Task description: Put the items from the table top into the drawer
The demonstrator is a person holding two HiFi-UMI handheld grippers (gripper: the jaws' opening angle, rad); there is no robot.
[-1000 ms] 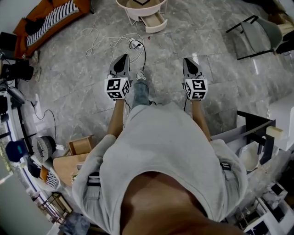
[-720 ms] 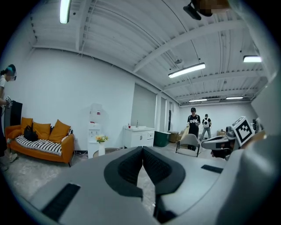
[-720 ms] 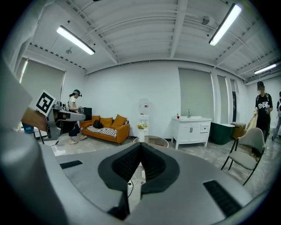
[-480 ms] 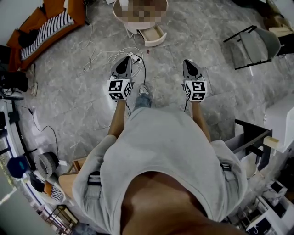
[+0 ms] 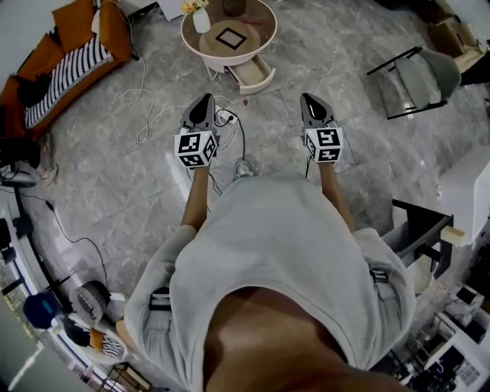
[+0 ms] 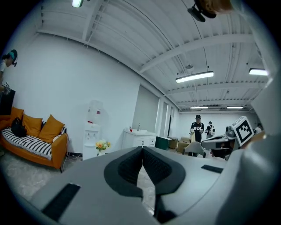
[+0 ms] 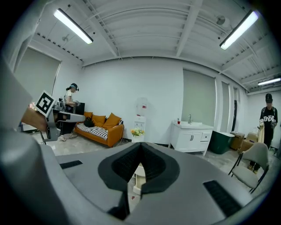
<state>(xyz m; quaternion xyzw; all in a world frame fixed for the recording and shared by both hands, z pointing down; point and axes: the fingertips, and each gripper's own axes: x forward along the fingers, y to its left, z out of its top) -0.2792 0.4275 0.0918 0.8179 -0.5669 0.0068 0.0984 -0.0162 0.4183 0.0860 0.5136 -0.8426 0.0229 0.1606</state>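
Observation:
A small round white table (image 5: 262, 27) stands at the top of the head view, its drawer (image 5: 256, 74) pulled open toward me. On its top are a white vase of flowers (image 5: 200, 18), a square black-and-white tile (image 5: 230, 38) and a dark cup (image 5: 233, 6). My left gripper (image 5: 206, 99) and right gripper (image 5: 308, 99) are held side by side over the floor, well short of the table, both shut and empty. In the left gripper view the gripper (image 6: 142, 150) has its pads together. The right gripper (image 7: 141, 145) points at the flowers (image 7: 137, 131) and the drawer (image 7: 136, 190).
White cables and a power strip (image 5: 223, 74) lie on the grey floor between me and the table. An orange sofa (image 5: 73, 50) stands at the left, a grey chair (image 5: 425, 69) at the right. A water dispenser (image 7: 141, 115), a white cabinet (image 7: 191, 137) and people (image 6: 197, 128) are farther off.
I have walked toward the table: it and its open drawer have come further into the head view. Both grippers stayed shut and side by side.

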